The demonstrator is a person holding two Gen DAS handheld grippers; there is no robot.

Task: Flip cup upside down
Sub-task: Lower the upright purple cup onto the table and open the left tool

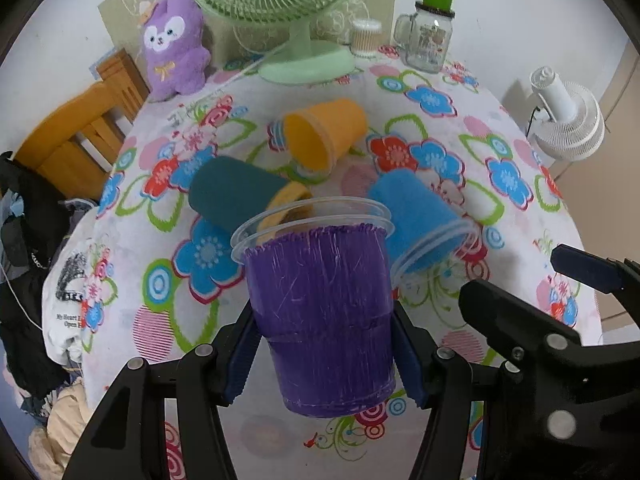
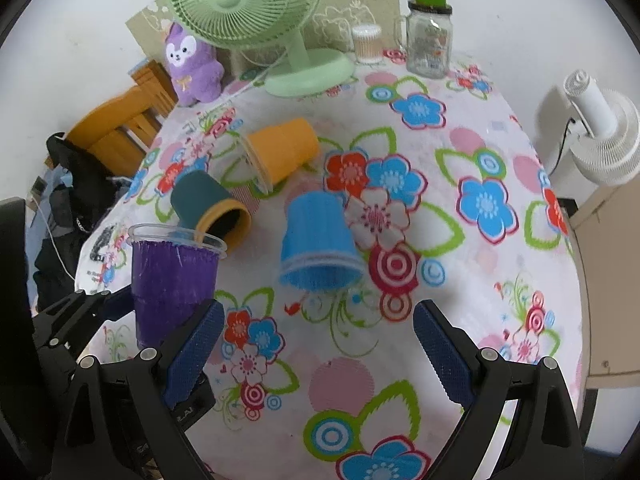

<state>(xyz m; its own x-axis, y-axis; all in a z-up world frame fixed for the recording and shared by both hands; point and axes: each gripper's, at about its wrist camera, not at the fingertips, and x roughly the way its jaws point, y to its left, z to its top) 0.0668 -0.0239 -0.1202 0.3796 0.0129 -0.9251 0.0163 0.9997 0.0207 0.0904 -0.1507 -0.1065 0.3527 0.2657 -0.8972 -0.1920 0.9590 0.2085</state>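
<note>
Left gripper (image 1: pixel 324 356) clamps the purple-taped clear plastic cup (image 1: pixel 320 316) dead centre, long axis running 12–6 o'clock, rim up, above the floral tablecloth (image 1: pixel 440 208); right gripper (image 2: pixel 316 344) hangs wide open, empty, cup at its 9 o'clock.

- Left gripper (image 1: pixel 326 354): clamped on the lower body of a purple cup (image 1: pixel 320 312), blue pads pressed against both sides.
- Purple cup: upright, clear rim uppermost, base lifted off the floral tablecloth (image 1: pixel 460 148).
- Blue cup (image 1: pixel 416 220): lying on its side just behind the purple cup, right of it.
- Teal cup (image 1: pixel 236 196): on its side, left of centre.
- Orange cup (image 1: pixel 324 130): on its side, further back, mouth facing the camera.
- Right gripper (image 1: pixel 560 300): partly visible at right edge.
- Rear of table: green fan (image 1: pixel 296 12), purple plush toy (image 1: pixel 174 46), glass mug jar (image 1: pixel 430 36).
</note>
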